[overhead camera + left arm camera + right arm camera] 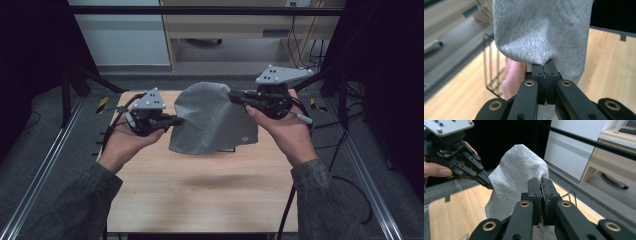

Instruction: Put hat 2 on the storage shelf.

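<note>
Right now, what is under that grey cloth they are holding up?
Under the grey cloth lie the bare wooden table, with the cloth's shadow, and a thin black wire rack peeking out at its lower edge. The cloth covers most of the rack.

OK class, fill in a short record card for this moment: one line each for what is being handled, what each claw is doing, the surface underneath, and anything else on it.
Item handled: grey cloth, lifted and hanging between the two claws
Left claw: shut on the cloth's left edge
Right claw: shut on the cloth's upper right edge
Cloth position: lower edge near the wooden table; contact cannot be told
Other item: thin black wire frame standing on the table beside the cloth
</note>
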Action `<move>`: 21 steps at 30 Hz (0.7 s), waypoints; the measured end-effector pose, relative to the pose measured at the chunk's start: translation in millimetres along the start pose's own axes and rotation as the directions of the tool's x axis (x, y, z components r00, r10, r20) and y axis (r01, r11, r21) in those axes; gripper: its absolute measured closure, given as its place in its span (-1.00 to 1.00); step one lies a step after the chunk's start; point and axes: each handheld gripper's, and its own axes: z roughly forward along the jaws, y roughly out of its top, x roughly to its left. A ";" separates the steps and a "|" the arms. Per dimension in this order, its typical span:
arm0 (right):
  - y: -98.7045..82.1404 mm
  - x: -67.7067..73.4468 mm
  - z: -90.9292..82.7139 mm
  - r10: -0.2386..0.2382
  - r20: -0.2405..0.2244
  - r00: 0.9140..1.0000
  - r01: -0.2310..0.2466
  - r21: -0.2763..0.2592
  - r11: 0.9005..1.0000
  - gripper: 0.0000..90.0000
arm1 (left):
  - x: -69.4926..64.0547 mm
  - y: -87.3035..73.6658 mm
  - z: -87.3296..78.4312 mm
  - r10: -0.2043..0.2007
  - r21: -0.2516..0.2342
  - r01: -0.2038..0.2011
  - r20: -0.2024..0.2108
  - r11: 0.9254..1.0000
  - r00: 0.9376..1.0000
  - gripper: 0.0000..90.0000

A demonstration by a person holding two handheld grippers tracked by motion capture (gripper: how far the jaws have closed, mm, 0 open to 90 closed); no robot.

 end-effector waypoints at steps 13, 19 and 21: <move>33.7 -35.8 22.5 0.017 0.059 0.998 -0.013 -0.058 0.998 0.94 | 42.9 35.4 -6.3 -0.009 -0.062 0.003 -0.091 0.998 0.996 0.98; 43.6 -56.7 38.1 0.035 0.076 0.997 -0.029 -0.084 0.996 0.94 | 61.9 42.2 -2.7 -0.050 -0.108 0.037 -0.121 0.993 0.991 0.98; 47.1 -63.0 42.3 0.040 0.079 0.996 -0.033 -0.089 0.996 0.94 | 66.5 45.4 -2.7 -0.051 -0.118 0.036 -0.132 0.992 0.990 0.98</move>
